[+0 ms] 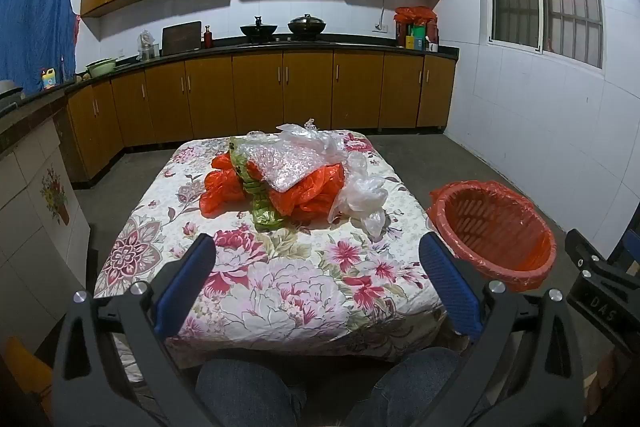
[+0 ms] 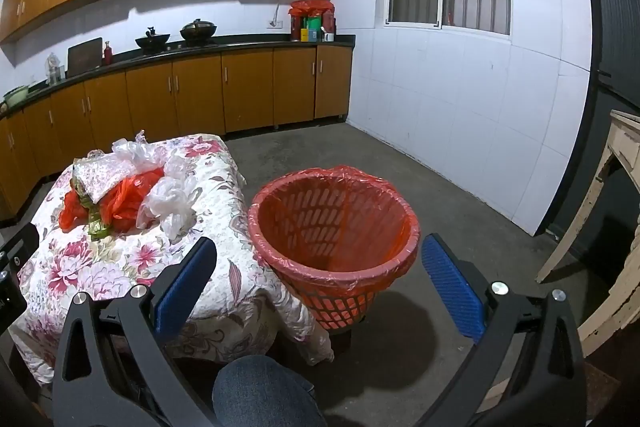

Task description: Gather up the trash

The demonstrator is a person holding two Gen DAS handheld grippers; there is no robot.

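Blue ribbed pads line both claws. The left claw [image 1: 316, 251] hangs spread wide above the near end of the surface [image 1: 280, 291] with its flowered cloth, gripping nothing. The right claw [image 2: 320, 253] is likewise spread and bare, hovering over the red-lined basket [image 2: 334, 227], which stands on the floor just beside the surface. The trash pile [image 1: 288, 179] lies farther along the cloth: orange bags, a green wrapper, bubble wrap, and clear film, possibly gloves.
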